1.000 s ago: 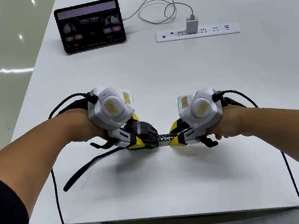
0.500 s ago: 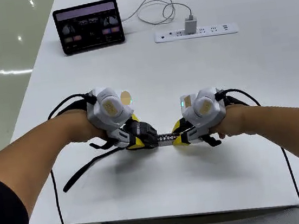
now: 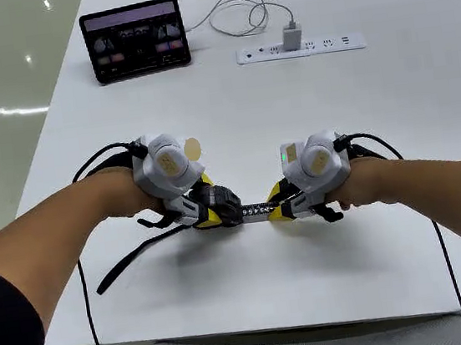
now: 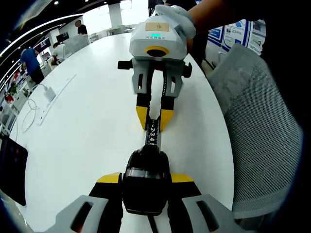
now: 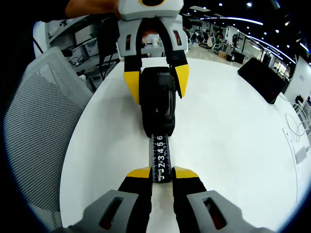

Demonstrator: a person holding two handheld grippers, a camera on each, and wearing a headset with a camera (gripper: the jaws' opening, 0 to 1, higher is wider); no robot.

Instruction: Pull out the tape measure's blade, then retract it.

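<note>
We have the black tape measure (image 4: 146,182) low at the near side of the white desk (image 3: 291,114), its case clenched in our left tongs (image 4: 146,178). A short run of blade (image 5: 161,158) reaches across to our right tongs (image 5: 162,173), which pinch its end. A tablet (image 3: 135,38) and power strip (image 3: 299,48) sit at the far side.
</note>
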